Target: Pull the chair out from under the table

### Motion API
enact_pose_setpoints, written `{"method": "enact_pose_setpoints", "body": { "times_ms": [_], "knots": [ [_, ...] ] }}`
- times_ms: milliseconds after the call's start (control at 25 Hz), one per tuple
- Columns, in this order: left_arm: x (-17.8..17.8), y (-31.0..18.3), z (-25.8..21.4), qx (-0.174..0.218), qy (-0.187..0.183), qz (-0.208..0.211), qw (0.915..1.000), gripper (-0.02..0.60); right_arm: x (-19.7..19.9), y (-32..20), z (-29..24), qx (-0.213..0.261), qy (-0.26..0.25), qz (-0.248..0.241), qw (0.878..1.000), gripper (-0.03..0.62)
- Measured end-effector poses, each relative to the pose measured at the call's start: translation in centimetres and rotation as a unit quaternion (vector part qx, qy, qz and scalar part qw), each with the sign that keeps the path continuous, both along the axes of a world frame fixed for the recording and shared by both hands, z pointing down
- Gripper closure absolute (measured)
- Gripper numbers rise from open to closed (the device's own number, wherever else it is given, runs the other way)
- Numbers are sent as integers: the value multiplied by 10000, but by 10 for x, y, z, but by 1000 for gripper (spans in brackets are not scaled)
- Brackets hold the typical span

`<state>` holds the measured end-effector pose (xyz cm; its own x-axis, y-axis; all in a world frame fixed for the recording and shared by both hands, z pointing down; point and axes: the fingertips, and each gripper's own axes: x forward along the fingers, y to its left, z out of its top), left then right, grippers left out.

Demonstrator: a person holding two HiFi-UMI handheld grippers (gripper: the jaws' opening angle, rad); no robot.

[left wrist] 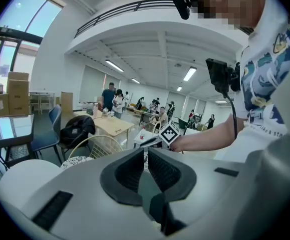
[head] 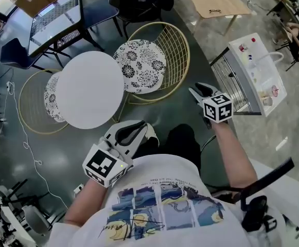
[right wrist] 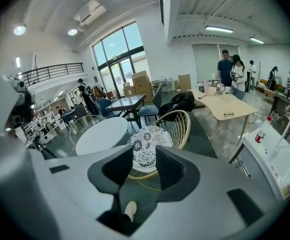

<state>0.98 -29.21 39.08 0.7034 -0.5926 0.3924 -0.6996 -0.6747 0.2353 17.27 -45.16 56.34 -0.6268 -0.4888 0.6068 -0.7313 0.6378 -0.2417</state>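
bench [head: 90, 89]: round white top, centre-left of the scene, nothing on it.
right chair [head: 165, 45]: gold wire frame with a patterned cushion, just far-right of the bench. Seat sits at the bench edge and looks almost wholly clear of the top.
left chair [head: 30, 104]: same type, on the bench's left side. Cushion partly hidden under the top, so this one is tucked in.
progress: nothing is gripped right now. If the right chair is the target, the pull looks done or nearly done. If the left chair is the target, it is not started, leaving reach, clamp on frame, drag away from the bench. Can't tell which one is meant.
right tongs [head: 194, 90]: held near-right of the right chair, aimed at its cushion. Jaws wide apart with nothing between the pads, only the chair and floor seen well beyond them. Touching nothing.
left tongs [head: 138, 129]: close in front of the person, at the near edge of the bench. Jaws narrow, practically together, nothing held, no contact with bench or chair.
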Motion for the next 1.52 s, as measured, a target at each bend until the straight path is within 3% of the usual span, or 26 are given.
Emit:
{"method": "enact_pose_setpoints", "body": {
  "times_ms": [280,520,680,920,1080,1280,1520],
  "knots": [
    [-19,-41,9,-207,-171,-1099,9936,571,14,-135,78,-785,-84,351,9963,456],
    [-18,-47,14,-514,-259,-2086,9763,571,12,-217,138,-1315,-185,493,9899,450],
    [-20,-52,16,-667,-365,-2610,9623,571,-20,-243,165,-1635,-224,296,9858,450],
    [-47,-62,32,-766,-703,-2859,9526,571,-63,-270,208,-2128,-614,531,9737,471],
    [-43,-65,29,-764,-805,-3077,9450,571,-61,-271,210,-2249,-835,944,9662,502],
    [-29,-86,33,-691,-849,-2941,9495,571,-51,-285,219,-2216,-665,1191,9656,525],
    [-16,-98,36,-711,-831,-2808,9535,571,-1,-302,218,-2130,-564,1410,9652,531]
  ]
}}
